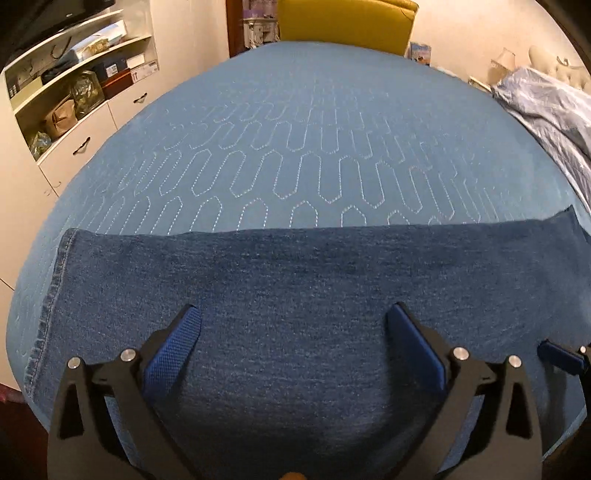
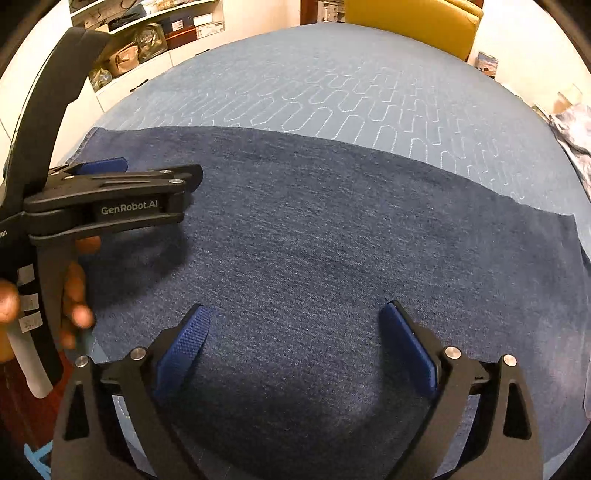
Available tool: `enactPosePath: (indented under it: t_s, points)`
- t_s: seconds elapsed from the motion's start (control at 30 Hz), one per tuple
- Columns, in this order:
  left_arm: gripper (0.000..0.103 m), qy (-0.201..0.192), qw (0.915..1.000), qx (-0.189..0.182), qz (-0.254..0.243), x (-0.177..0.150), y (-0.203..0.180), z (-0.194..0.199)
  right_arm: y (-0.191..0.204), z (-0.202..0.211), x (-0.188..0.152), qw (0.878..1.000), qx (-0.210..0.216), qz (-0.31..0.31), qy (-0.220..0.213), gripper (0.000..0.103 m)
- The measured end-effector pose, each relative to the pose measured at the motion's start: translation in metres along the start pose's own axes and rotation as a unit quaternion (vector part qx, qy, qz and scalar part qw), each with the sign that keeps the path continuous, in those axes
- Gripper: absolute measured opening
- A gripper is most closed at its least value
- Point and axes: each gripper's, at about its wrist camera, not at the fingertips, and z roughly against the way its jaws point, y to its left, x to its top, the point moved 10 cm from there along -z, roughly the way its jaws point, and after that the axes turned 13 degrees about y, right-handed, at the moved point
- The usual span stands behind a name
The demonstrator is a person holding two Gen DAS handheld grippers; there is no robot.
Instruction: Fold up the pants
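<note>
Blue denim pants (image 1: 288, 288) lie flat in a long folded band across the near part of the quilted blue table cover (image 1: 295, 129); a hem runs down the left end (image 1: 48, 302). My left gripper (image 1: 295, 314) hovers over the denim, jaws wide open and empty. The pants fill the right wrist view (image 2: 332, 240) too. My right gripper (image 2: 295, 314) is open and empty above them. The left gripper (image 2: 110, 192), held by a hand, shows side-on at the left of the right wrist view. A right fingertip (image 1: 557, 356) shows at the right edge of the left wrist view.
White shelves with bags and boxes (image 1: 74, 85) stand left of the table. A yellow chair (image 1: 347, 22) stands at the far end. A pale blue crumpled cloth (image 1: 546, 110) lies at the far right edge.
</note>
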Motion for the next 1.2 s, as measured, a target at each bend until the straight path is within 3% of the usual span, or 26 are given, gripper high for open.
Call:
enactPosePath:
  t_s: [0.13,0.27,0.33,0.43,0.5,0.57,0.63,0.73,0.77,0.9,1.0,1.1,1.17,1.2]
  points:
    - [0.102,0.015,0.9999,0.004,-0.003,0.011,0.003,0.000,-0.003,0.000,-0.004,1.000,0.003,-0.002,-0.003,0.092]
    - [0.100,-0.004,0.9986,0.035,-0.040,0.011,0.010,0.009,-0.004,0.002,-0.005,1.000,0.007,0.003,0.000,0.092]
    - [0.086,-0.008,0.9989,0.034,-0.031,0.019,0.029,0.009,-0.009,0.009,-0.006,1.000,0.025,0.003,-0.007,0.091]
    - [0.079,-0.003,1.0000,0.000,-0.009,0.030,0.059,0.007,-0.016,0.022,0.006,0.999,0.030,0.009,-0.030,0.091]
    - [0.071,-0.006,0.9999,0.010,-0.003,0.037,0.077,0.010,-0.027,0.025,0.022,0.999,0.028,0.004,-0.036,0.089]
    - [0.069,-0.009,0.9994,0.021,0.026,0.042,0.100,0.011,-0.037,0.026,0.037,0.999,0.016,-0.002,-0.042,0.077]
    - [0.052,-0.003,0.9987,0.015,0.048,0.043,0.119,0.008,-0.045,0.021,0.054,0.999,0.011,-0.003,-0.039,0.068]
    - [0.034,-0.004,0.9987,0.026,0.044,0.046,0.128,0.016,-0.053,0.010,0.076,0.999,-0.012,0.005,-0.041,0.058]
    - [0.033,-0.007,0.9983,0.028,0.050,0.048,0.136,0.019,-0.060,0.002,0.082,0.999,-0.012,0.003,-0.036,0.054]
    - [0.029,-0.049,0.9935,0.070,0.075,0.030,0.147,0.060,-0.071,-0.013,0.093,0.999,-0.009,0.001,-0.031,0.049]
    - [0.029,-0.070,0.9953,0.038,0.054,0.001,0.129,0.083,-0.071,-0.014,0.094,0.999,-0.014,-0.001,-0.030,0.049]
    - [0.029,-0.057,0.9968,0.042,0.036,-0.037,0.115,0.081,-0.070,-0.013,0.093,0.999,-0.023,0.003,-0.034,0.049]
    - [0.029,-0.035,0.9962,0.060,0.052,-0.059,0.126,0.067,-0.071,-0.007,0.092,0.999,-0.018,0.000,-0.035,0.049]
    - [0.024,-0.023,0.9956,0.063,0.065,-0.066,0.135,0.059,-0.068,0.003,0.091,0.999,-0.010,-0.005,-0.041,0.050]
